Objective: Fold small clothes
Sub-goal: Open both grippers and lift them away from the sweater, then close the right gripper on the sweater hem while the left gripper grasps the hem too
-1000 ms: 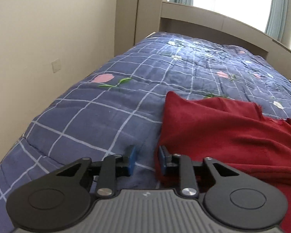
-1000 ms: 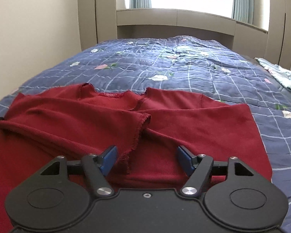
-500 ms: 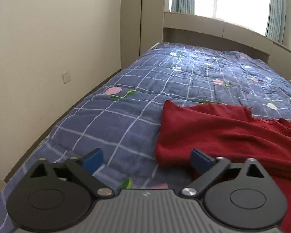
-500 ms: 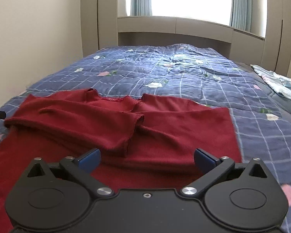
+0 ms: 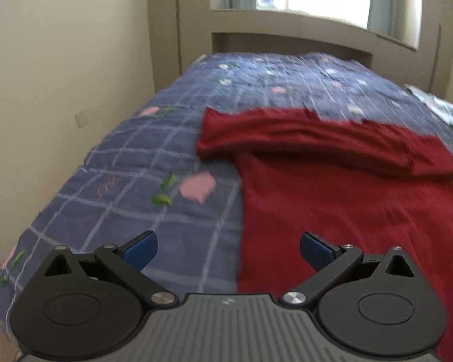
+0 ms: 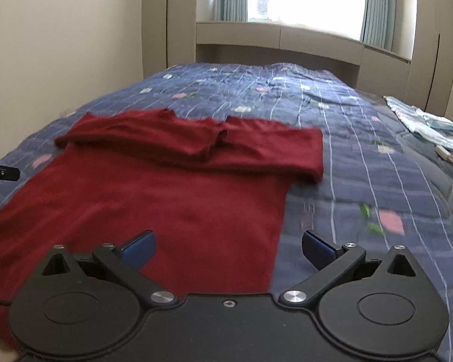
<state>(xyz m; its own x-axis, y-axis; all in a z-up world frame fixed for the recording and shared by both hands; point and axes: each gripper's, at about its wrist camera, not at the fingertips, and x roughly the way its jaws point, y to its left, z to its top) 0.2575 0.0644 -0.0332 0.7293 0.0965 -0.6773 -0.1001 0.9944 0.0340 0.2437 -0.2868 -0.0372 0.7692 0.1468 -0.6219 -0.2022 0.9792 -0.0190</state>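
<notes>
While both grippers hang above the near end of the bed (image 6: 377, 181), the left gripper (image 5: 228, 249) and the right gripper (image 6: 229, 249) each have their blue fingers spread wide, holding nothing. A red shirt (image 6: 172, 187) lies flat on the blue checked quilt, toward the bed's left edge, its sleeves folded across the top. Light blue cloth (image 6: 428, 126) sits at the right edge.

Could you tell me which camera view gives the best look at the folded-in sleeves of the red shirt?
The right wrist view: both sleeves lie folded across the red shirt, seen whole from edge to edge. The left wrist view shows the shirt blurred, its right side cut off by the frame.
</notes>
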